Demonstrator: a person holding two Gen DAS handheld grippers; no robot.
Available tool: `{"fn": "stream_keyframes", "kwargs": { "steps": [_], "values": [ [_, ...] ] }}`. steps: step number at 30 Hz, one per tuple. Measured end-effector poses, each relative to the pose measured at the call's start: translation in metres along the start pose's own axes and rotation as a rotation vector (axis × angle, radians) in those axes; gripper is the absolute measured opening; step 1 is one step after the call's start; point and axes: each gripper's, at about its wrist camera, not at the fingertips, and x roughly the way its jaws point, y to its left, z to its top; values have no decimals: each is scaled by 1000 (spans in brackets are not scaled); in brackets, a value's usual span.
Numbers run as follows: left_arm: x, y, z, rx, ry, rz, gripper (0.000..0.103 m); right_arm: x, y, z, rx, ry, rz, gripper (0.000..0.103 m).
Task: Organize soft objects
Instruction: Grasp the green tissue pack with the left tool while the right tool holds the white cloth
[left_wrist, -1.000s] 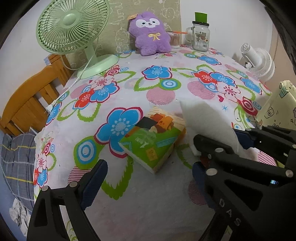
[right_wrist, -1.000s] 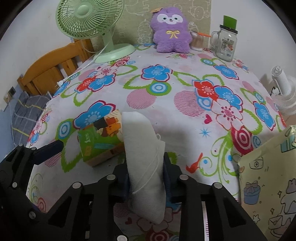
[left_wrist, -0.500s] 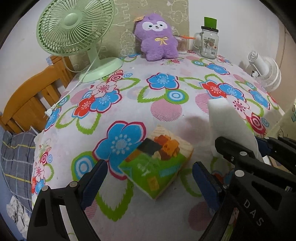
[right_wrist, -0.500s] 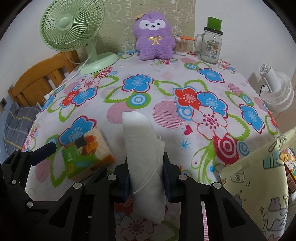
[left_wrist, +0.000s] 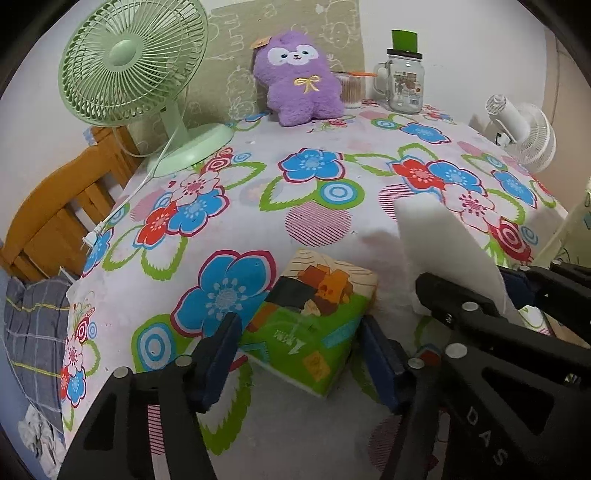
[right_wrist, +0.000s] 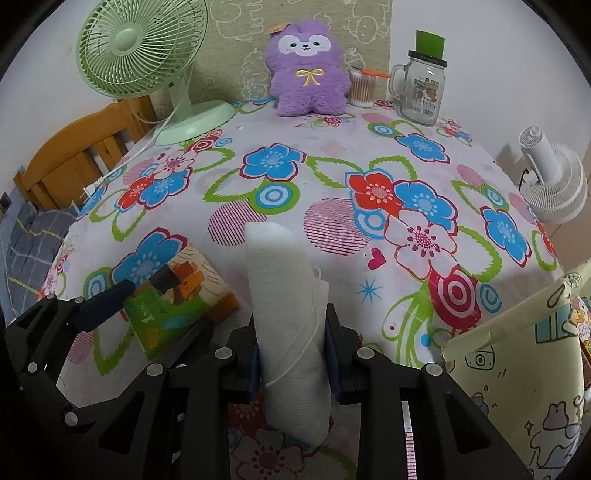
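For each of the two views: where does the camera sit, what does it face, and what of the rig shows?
Left wrist: on the left claw, facing down onto the tissue pack between its jaws, which have just been closing; the right claw shows at right.
Right wrist: on the right claw, shut on the white cloth; the left claw shows at left.
Shared: pack, cloth, purple plush, green fan.

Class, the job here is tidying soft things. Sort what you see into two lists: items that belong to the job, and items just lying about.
Belongs to the job:
- white folded cloth, clamped in the right gripper
- tissue pack, between the closing left gripper jaws
- purple plush toy

Just lying about:
- green fan
- glass jar
- white fan
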Motion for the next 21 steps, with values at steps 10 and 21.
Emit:
{"fn": "stream_keyframes", "kwargs": {
  "steps": [10, 21],
  "values": [
    [-15, -5, -11, -11, -12, -9, 61, -12, -1, -10, 2, -6, 2, 31],
    [-41, -12, -25, -32, -40, -2, 60, -38, -1, -27, -7, -34, 2, 31]
  ]
}}
